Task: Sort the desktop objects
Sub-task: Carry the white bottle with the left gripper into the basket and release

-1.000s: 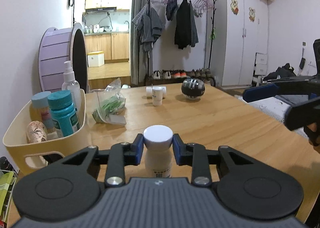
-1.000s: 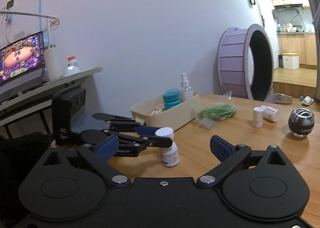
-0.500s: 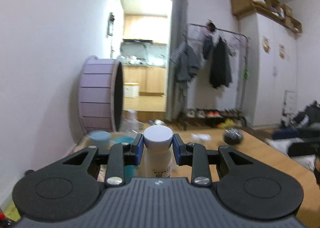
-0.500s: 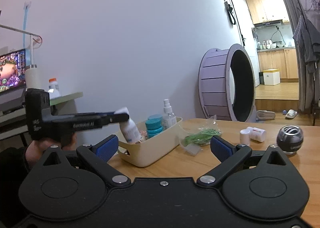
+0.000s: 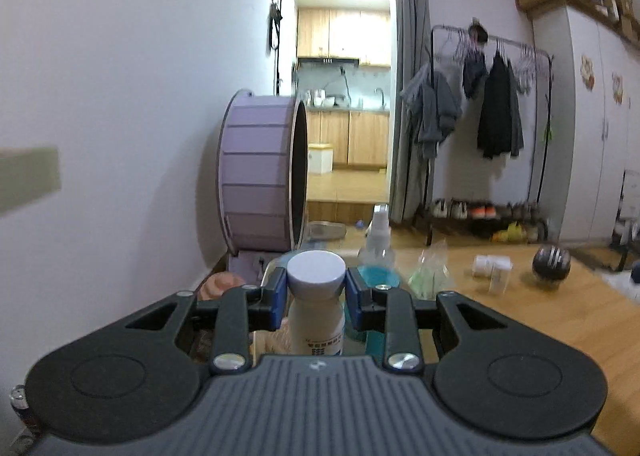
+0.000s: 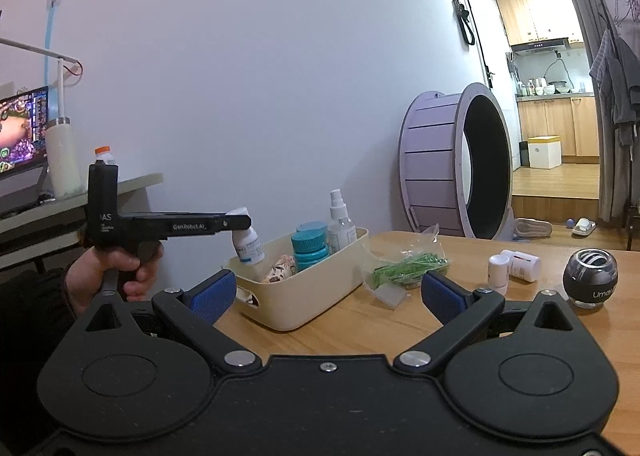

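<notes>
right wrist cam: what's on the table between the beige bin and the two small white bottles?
A clear plastic bag of green contents lies on the table between the beige bin and the two small white bottles, seen in the right wrist view. Nothing else there.

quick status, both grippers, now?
Left gripper: shut on the white pill bottle, held above the beige basket.
Right gripper: open, holding nothing.

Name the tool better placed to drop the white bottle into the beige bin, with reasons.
Left. The left tool is shut on the white bottle, tilted above the near end of the beige bin. The right tool is open, empty, and back from the bin.
</notes>
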`<state>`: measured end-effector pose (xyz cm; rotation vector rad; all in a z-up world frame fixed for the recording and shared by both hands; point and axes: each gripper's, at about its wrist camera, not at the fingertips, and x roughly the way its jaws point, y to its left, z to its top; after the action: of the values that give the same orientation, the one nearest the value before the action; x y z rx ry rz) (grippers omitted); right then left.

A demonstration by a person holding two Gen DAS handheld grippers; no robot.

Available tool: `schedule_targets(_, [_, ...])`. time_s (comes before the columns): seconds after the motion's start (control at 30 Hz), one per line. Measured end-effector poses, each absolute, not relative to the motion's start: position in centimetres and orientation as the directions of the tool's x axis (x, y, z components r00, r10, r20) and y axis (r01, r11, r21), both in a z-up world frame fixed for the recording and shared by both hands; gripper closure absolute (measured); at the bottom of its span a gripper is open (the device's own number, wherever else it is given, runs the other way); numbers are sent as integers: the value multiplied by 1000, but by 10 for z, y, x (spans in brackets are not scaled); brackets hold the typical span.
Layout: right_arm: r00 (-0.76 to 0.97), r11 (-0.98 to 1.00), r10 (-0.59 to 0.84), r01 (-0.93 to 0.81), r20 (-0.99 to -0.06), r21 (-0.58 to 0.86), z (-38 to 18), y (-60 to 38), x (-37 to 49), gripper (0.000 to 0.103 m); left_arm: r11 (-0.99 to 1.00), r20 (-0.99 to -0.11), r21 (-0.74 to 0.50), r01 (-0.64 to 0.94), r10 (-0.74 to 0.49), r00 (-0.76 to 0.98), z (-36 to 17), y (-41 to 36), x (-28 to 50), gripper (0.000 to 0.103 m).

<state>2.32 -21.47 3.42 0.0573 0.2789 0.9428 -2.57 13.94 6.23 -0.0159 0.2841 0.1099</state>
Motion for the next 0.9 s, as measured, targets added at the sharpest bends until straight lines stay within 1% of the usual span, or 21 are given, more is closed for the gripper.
schedule_targets(0.2, [552, 590, 803, -790, -224, 169, 33, -217, 21, 3, 989, -339, 10, -150, 144, 930, 55, 148, -20, 73])
schedule_targets(0.33, [561, 598, 798, -784, -221, 168, 35, -219, 22, 3, 988, -349, 25, -150, 149, 925, 52, 150, -21, 63])
schedule_targets(0.47, [585, 619, 782, -767, -213, 166, 37, -226, 26, 3, 989, -314, 6, -147, 141, 939, 58, 147, -28, 50])
schedule_targets(0.57, [624, 658, 750, -738, -220, 150, 39, -234, 33, 3, 995, -307, -43, -92, 75, 949, 63, 141, -33, 47])
schedule_targets(0.73, [705, 740, 670, -661, -234, 125, 44, -256, 56, 3, 990, -312, -121, 69, -104, 944, 67, 115, -34, 44])
schedule_targets(0.9, [764, 809, 574, -585, -294, 59, 42, -271, 85, 3, 967, -334, -162, 196, -241, 911, 66, 80, -26, 41])
